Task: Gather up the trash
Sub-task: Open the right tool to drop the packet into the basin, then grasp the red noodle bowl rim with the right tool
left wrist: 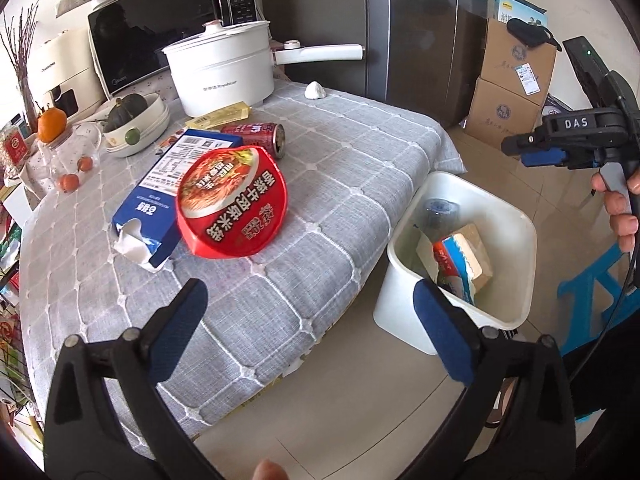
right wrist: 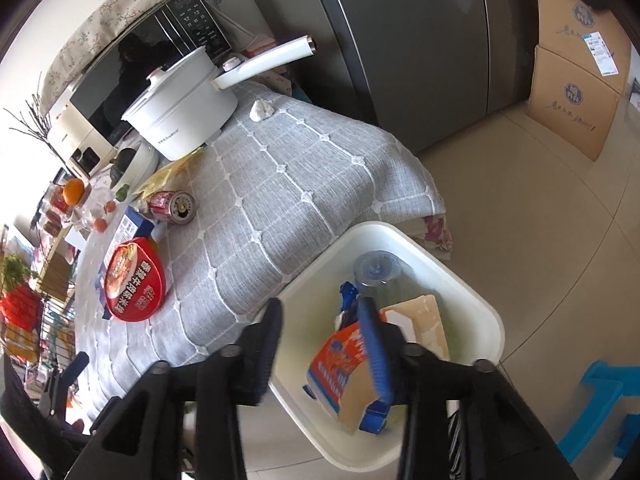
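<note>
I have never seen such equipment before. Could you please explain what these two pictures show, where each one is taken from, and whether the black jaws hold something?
No robot here: a person holds a handheld clamp tool in each hand, each with a camera looking along its jaws. One picture is from the left gripper, the other from the right gripper.

On the grey tablecloth lie a red noodle bowl, a blue carton, a red can on its side and a white pot. On the floor beside the table stands a white bin, already holding an orange-and-blue package, a tan box and a clear bottle.

The left jaws stand wide open and empty. The right jaws are open above the bin; the package lies just under them, not pinched.
</note>
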The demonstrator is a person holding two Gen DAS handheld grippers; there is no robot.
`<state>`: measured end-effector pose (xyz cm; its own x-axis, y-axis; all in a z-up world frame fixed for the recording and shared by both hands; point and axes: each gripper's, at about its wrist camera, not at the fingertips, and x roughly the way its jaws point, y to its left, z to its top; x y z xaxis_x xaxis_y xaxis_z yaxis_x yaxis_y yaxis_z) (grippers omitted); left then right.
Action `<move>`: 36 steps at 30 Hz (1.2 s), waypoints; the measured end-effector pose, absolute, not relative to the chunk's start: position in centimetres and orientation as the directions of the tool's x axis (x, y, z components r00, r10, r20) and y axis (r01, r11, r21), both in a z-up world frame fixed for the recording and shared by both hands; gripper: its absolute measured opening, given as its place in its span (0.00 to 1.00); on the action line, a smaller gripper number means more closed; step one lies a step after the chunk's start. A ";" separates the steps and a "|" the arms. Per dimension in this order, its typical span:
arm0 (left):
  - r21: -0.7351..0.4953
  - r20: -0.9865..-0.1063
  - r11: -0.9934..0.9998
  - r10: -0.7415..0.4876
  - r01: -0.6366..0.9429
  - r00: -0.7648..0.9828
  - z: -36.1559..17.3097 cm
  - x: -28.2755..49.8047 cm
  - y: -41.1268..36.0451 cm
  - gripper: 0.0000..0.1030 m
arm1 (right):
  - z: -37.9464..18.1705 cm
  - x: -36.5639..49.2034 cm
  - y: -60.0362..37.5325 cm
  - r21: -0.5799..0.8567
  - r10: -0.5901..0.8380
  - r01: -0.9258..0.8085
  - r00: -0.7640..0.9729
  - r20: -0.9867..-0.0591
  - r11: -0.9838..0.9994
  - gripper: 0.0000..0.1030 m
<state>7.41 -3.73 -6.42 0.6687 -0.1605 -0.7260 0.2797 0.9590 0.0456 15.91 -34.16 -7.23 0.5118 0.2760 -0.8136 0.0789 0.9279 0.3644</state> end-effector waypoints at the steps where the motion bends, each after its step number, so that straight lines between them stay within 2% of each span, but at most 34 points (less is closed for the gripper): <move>1: 0.046 -0.726 0.960 -0.156 0.275 0.669 -6.5 7.3 -3.4 0.99 | -6.9 15.9 -33.8 0.368 0.280 0.068 0.524 -0.804 0.927 0.64; 12: 0.041 -0.735 0.980 -0.101 0.193 0.671 -6.4 7.3 0.9 0.99 | -5.6 16.3 -29.8 0.337 0.293 -0.012 0.525 -0.799 0.941 0.69; 19: 0.008 -0.754 0.997 -0.047 0.081 0.656 -6.7 8.6 6.1 0.99 | -5.0 17.1 -27.0 0.294 0.282 -0.065 0.534 -0.797 0.954 0.80; 25: -0.019 -0.780 1.000 -0.007 -0.013 0.626 -6.8 9.6 10.0 0.99 | -5.0 18.4 -22.7 0.230 0.273 -0.147 0.525 -0.806 0.962 0.83; 28: -0.023 -0.806 0.998 0.012 -0.052 0.591 -7.3 10.0 11.3 0.99 | -5.1 18.9 -19.6 0.223 0.310 -0.224 0.523 -0.794 0.949 0.86; 30: -0.037 -0.818 0.997 0.010 -0.070 0.575 -7.6 10.1 12.1 0.99 | -5.1 19.0 -17.0 0.197 0.333 -0.297 0.530 -0.780 0.934 0.92; 31: -0.044 -0.825 0.996 0.007 -0.075 0.565 -7.8 10.1 12.5 0.99 | -5.1 19.0 -15.5 0.169 0.335 -0.333 0.539 -0.773 0.927 0.99; 36: -0.071 -0.843 0.995 -0.021 -0.073 0.537 -8.3 10.0 13.3 0.99 | -7.0 18.7 -8.7 0.044 0.370 -0.533 0.523 -0.767 0.845 1.00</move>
<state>9.98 13.31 -8.31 0.5368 -0.0212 -0.8435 -0.0728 0.9948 -0.0713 18.68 -8.70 -7.02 0.5235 0.3701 -0.7674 -0.5327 0.8452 0.0443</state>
